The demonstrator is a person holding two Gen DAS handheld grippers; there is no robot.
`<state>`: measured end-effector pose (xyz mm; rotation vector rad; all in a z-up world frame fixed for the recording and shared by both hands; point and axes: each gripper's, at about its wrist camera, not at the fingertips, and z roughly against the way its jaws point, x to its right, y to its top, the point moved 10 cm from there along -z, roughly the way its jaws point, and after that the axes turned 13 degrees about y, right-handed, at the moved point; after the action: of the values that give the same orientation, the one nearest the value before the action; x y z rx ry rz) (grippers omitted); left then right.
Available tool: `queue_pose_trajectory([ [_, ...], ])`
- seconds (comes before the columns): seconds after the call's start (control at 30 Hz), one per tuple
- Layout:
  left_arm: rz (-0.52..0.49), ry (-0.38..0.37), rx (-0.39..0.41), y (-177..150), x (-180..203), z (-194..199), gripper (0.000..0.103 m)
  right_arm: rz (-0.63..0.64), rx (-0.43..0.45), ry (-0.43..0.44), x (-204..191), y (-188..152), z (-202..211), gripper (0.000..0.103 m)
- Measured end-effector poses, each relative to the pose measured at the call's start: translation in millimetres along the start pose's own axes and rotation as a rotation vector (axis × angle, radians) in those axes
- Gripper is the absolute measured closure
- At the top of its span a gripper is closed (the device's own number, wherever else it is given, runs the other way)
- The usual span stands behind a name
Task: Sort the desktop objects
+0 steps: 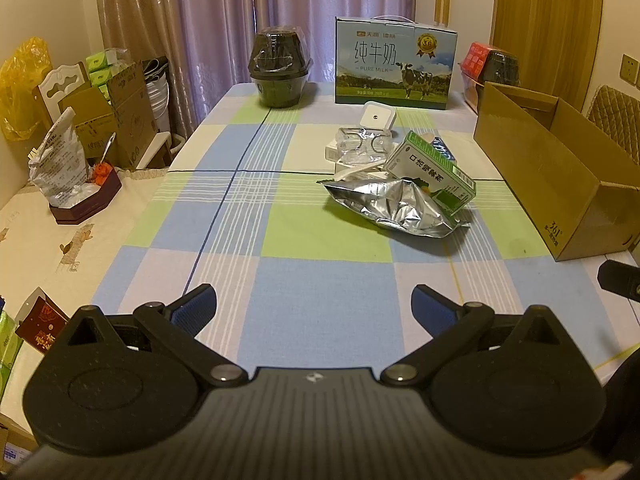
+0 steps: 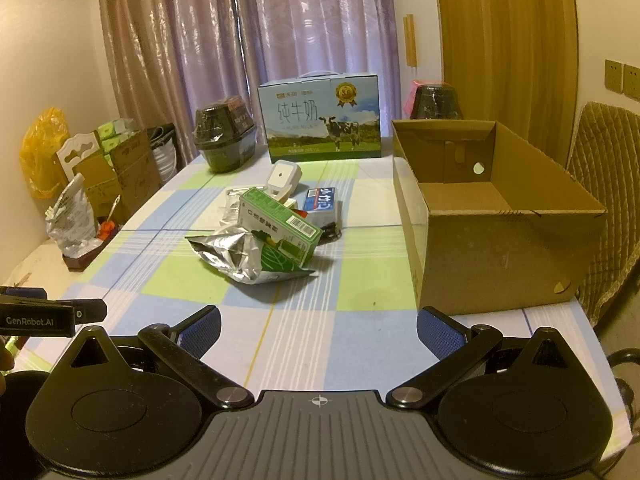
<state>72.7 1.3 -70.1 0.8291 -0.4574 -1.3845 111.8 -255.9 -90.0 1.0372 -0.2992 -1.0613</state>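
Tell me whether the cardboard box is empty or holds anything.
Empty, as far as visible: the cardboard box stands open-topped, and the right wrist view shows bare floor and walls inside. Its near corner is hidden.

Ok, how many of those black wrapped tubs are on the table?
2. One tub stands at the far end, left of the milk carton. The other tub is behind the cardboard box, partly hidden, so more could sit behind it.

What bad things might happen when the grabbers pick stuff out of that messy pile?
The green carton leans on the crinkly foil bag, so pulling the bag first would likely topple it. The pile's small pieces touch each other, so the open right gripper may nudge neighbours away from the cardboard box.
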Motion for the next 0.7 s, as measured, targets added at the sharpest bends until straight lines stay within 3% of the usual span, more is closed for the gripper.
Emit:
queue_pose_trajectory([
  [0.7, 0.005, -0.001, -0.004, -0.3, 0.4, -0.5, 0.001, 0.002, -0.003, 0.002, -0.7, -4.3, -3.2, 0.002],
])
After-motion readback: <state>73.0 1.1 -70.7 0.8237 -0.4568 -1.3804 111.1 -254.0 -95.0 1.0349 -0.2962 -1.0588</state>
